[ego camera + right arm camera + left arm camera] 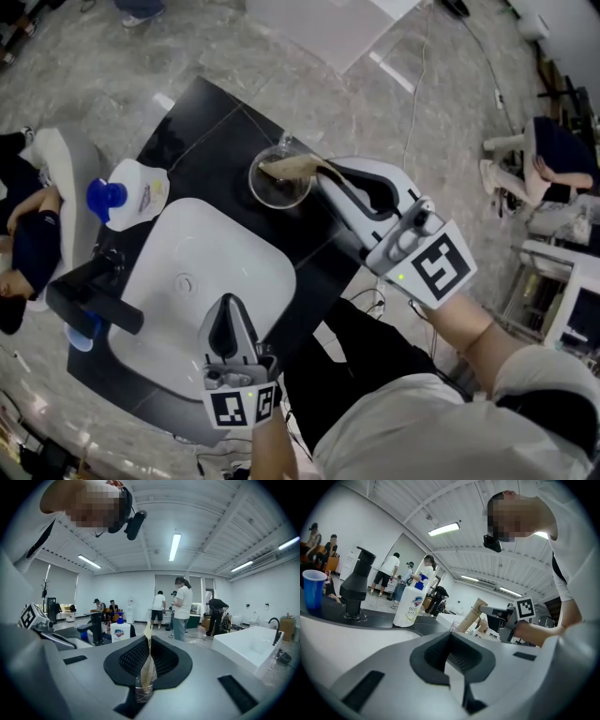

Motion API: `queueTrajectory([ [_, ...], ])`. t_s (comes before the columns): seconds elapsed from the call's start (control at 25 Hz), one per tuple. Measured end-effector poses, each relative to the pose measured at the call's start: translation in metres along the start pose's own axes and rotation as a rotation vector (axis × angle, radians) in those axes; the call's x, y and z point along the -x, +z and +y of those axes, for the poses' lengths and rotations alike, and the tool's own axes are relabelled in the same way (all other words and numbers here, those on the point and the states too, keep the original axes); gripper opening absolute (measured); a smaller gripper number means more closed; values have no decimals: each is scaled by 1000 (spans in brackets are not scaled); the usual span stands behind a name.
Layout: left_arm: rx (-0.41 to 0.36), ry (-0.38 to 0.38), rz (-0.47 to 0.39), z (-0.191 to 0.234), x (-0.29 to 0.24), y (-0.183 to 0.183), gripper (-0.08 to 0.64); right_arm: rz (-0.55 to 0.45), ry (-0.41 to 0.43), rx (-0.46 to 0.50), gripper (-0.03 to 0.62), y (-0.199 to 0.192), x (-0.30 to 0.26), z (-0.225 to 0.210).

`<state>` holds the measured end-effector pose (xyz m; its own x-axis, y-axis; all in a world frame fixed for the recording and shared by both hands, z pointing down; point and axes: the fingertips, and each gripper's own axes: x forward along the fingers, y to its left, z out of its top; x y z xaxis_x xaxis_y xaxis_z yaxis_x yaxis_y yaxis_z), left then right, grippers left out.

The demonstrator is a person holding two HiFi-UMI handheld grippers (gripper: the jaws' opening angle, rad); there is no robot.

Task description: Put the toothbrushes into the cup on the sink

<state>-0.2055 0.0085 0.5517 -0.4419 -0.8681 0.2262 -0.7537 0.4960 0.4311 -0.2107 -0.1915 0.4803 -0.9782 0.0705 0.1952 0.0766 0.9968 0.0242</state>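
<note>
A toothbrush in a tan paper pack is clamped in my right gripper, which is shut on it. The pack's far end reaches over the mouth of the clear glass cup on the black counter behind the sink. In the right gripper view the pack stands between the jaws with the cup below it. My left gripper hovers over the front rim of the white sink, shut and holding nothing. From the left gripper view I see the pack and the right gripper ahead.
A white soap bottle with a blue pump stands left of the sink. A black faucet and a blue cup are at the sink's left end. People sit and stand around the counter.
</note>
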Motion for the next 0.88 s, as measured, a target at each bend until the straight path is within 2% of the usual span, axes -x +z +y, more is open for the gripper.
queueTrajectory([
  [0.28, 0, -2, 16, 0, 2, -6, 3, -15, -14, -14, 42, -8, 2, 3],
  [0.48, -5, 3, 25, 0, 6, -7, 3, -24, 6, 18, 43, -12, 4, 15],
  [0.88, 5, 2, 15, -3, 18, -7, 3, 27, 30, 30, 63, -28, 8, 30],
])
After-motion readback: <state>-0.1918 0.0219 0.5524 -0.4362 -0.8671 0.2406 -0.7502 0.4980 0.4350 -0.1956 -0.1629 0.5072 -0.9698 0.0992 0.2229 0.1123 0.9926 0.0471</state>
